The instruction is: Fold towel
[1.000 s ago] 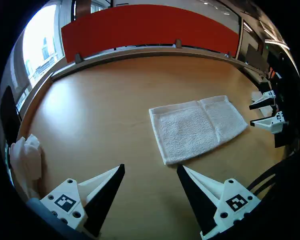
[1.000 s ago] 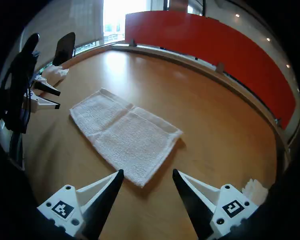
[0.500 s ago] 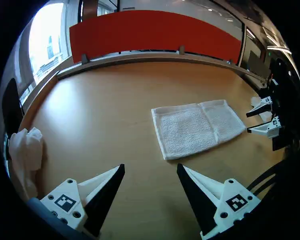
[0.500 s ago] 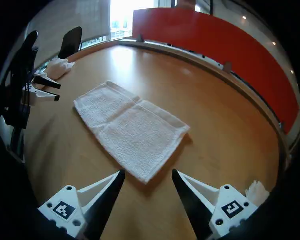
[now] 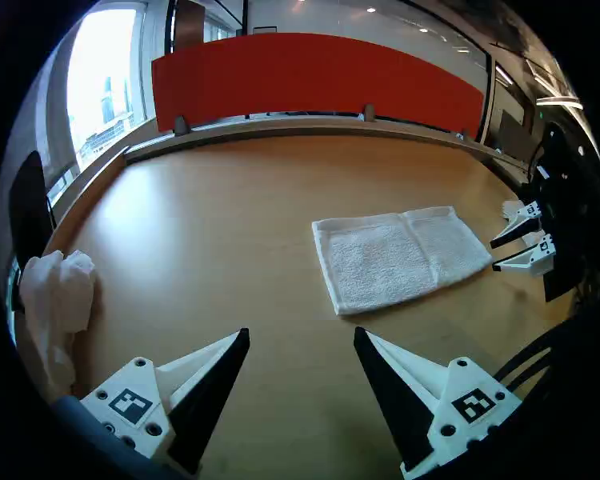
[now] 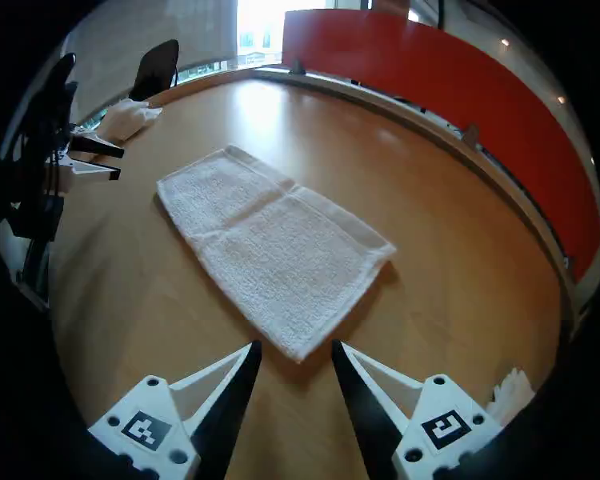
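Observation:
A white towel (image 5: pixel 400 256) lies flat on the wooden table (image 5: pixel 220 232), folded over with a seam across it. My left gripper (image 5: pixel 300 340) is open, a short way back from the towel's near edge, holding nothing. In the right gripper view the towel (image 6: pixel 272 240) stretches away from me and its near corner lies just between the tips of my right gripper (image 6: pixel 295 346). That gripper is open with a narrow gap. In the left gripper view the right gripper (image 5: pixel 494 256) sits at the towel's far right end. The left gripper (image 6: pixel 116 160) appears at the far left of the right gripper view.
A crumpled white cloth (image 5: pixel 56 296) lies at the table's left edge, seen also as a cloth (image 6: pixel 128 118) beside the left gripper. Another white cloth (image 6: pixel 512 392) sits at the lower right. A red partition (image 5: pixel 316 80) borders the far side. A black chair (image 6: pixel 156 68) stands beyond the table.
My right gripper's fingers have drawn closer together and moved up to the towel's near corner. My left gripper has drawn back a little from the towel.

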Motion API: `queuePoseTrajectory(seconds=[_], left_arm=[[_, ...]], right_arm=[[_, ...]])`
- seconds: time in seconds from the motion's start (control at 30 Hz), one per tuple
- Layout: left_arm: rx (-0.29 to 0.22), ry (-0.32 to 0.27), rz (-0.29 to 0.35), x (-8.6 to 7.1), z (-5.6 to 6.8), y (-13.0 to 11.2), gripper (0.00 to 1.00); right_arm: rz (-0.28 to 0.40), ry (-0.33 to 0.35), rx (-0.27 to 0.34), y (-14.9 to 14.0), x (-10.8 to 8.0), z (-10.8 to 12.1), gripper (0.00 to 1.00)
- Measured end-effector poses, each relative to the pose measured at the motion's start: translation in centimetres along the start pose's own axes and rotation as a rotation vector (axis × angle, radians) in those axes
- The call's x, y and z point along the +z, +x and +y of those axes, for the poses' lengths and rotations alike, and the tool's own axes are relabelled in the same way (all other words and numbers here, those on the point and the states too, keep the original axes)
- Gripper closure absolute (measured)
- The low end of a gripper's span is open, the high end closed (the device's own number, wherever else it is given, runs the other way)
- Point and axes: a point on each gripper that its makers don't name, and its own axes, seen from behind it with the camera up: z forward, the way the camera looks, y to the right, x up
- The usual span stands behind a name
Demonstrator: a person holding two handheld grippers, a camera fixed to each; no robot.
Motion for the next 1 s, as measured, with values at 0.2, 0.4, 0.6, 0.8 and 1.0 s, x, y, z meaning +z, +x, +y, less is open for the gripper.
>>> queuePoseTrajectory(seconds=[0.2, 0.4, 0.6, 0.8, 1.0], left_arm=[[-0.013, 0.013, 0.014, -0.5, -0.7, -0.4, 0.03], [-0.025, 0.034, 0.033, -1.1, -1.4, -0.8, 0.03], [-0.037, 0.054, 0.05, -1.6, -2.1, -1.2, 0.03], [-0.049, 0.063, 0.052, -2.1, -2.5, -1.7, 0.03], [-0.05, 0.07, 0.05, -2.6, -3.0, -2.0, 0.03]], right_arm=[[-0.023, 0.004, -0.014, -0.4, 0.0, 0.2, 0.44], [-0.038, 0.012, -0.006, -0.8, 0.0, 0.2, 0.48], [-0.055, 0.026, -0.012, -1.1, -0.1, -0.1, 0.55], [-0.058, 0.034, -0.009, -1.1, 0.3, -0.2, 0.59], [-0.058, 0.04, -0.004, -1.1, 0.5, -0.2, 0.69]])
